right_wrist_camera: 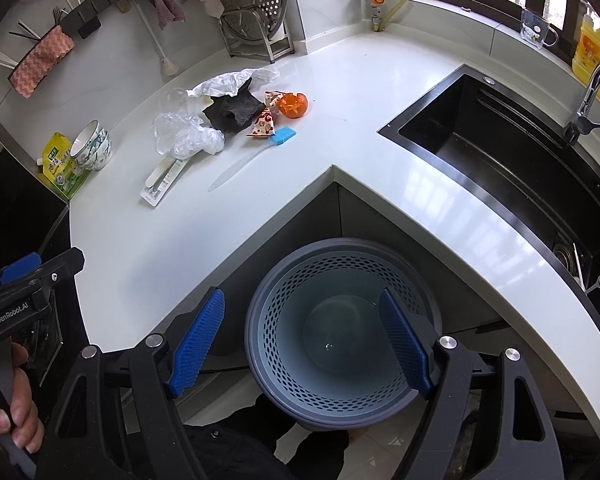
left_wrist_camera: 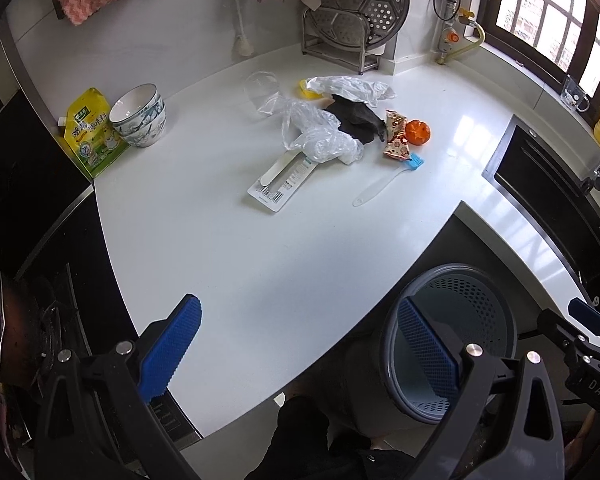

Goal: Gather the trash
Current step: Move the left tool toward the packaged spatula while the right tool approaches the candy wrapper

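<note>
So we hold both claws back at the near edge of the white tabletop (left_wrist_camera: 284, 272), each with its blue pads spread wide and nothing between them. The left claw (left_wrist_camera: 296, 344) hangs over the tabletop's front edge; the right claw (right_wrist_camera: 304, 344) hovers straight above the perforated grey bin (right_wrist_camera: 340, 264), which stands on the floor in the inner corner of the L-shaped tabletop, mouth up and seemingly empty, likely so that trash can be dropped in with a short carry.

All the trash lies in one cluster toward the back: a crumpled clear bag (left_wrist_camera: 320, 136), a white bag (left_wrist_camera: 348, 88), a dark rag-like piece (left_wrist_camera: 356, 118), a snack wrapper (left_wrist_camera: 396, 136), an orange peel (left_wrist_camera: 418, 133) and a flat card package (left_wrist_camera: 280, 184). A blue brush (left_wrist_camera: 384, 180) lies just beside the wrapper, and stacked bowls (left_wrist_camera: 140, 116) stand well apart to the left.

Between us and the cluster the surface is bare, so we judge a straight reach free. The sink (right_wrist_camera: 500, 152) opens to the right.
</note>
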